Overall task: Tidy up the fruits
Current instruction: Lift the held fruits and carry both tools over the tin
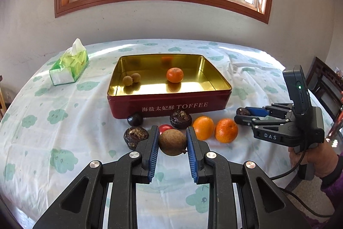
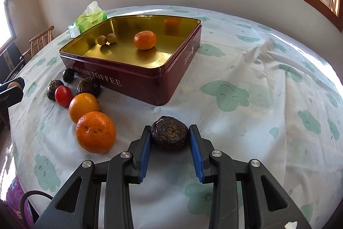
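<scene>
**Both tongs on fruit in front of the toffee tin**

The red toffee tin (image 1: 169,105) sits open on the bench (image 1: 64,100), which is covered with a white cloth printed with green shapes. Inside the tin, on its gold floor, lie one mandarin (image 1: 175,75) and two small tan longans (image 1: 131,78) that touch each other, well apart from the mandarin.

Just in front of the tin's lettered wall, the left tongs (image 1: 172,141) pinch a round brown fruit (image 1: 172,142), their blue pads against both of its sides. Behind that fruit, nearer the tin, a red cherry tomato (image 1: 165,127) peeks out. A dark wrinkled fruit (image 1: 135,136) lies to the left of the tongs, another wrinkled fruit (image 1: 180,119) sits close to the tin wall, and a small glossy black fruit (image 1: 135,119) rests almost against the tin. Two oranges (image 1: 214,129) lie side by side, in front of the tin's right half.

Off the tin's front right corner, the right tongs (image 2: 169,136) bracket a dark ridged fruit (image 2: 169,134) that rests on the cloth; the left pad touches it, while the right pad looks just beside it, so whether the grip is closed I cannot tell.

A green tissue pack (image 1: 69,67) stands to the left of the tin, apart from it.
</scene>
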Demonstrator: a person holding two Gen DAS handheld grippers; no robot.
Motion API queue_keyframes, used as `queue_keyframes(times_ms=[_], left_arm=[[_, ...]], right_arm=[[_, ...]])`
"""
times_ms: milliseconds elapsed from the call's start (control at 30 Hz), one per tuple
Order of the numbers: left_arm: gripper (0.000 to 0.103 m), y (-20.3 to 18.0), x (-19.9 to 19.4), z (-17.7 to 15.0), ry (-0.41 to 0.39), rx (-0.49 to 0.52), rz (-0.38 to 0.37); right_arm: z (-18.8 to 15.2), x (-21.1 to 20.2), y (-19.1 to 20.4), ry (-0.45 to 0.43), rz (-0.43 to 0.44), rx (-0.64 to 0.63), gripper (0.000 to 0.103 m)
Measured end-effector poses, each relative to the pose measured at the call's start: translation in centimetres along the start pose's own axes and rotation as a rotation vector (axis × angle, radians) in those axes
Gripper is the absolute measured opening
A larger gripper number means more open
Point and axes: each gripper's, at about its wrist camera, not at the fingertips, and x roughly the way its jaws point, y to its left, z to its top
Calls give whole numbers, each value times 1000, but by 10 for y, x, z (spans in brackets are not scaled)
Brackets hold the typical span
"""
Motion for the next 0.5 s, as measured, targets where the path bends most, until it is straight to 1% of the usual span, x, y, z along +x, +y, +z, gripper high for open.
queue_keyframes(times_ms=[300, 367, 500], left_arm=[[26, 11, 6, 8, -14, 7, 42], [26, 13, 8, 12, -20, 9, 48], [26, 17, 16, 20, -25, 11, 55]], right_arm=[[-1, -1, 4, -8, -39, -14, 31], [-1, -3, 2, -11, -45, 4, 31], [-4, -11, -10, -25, -30, 74, 31]])
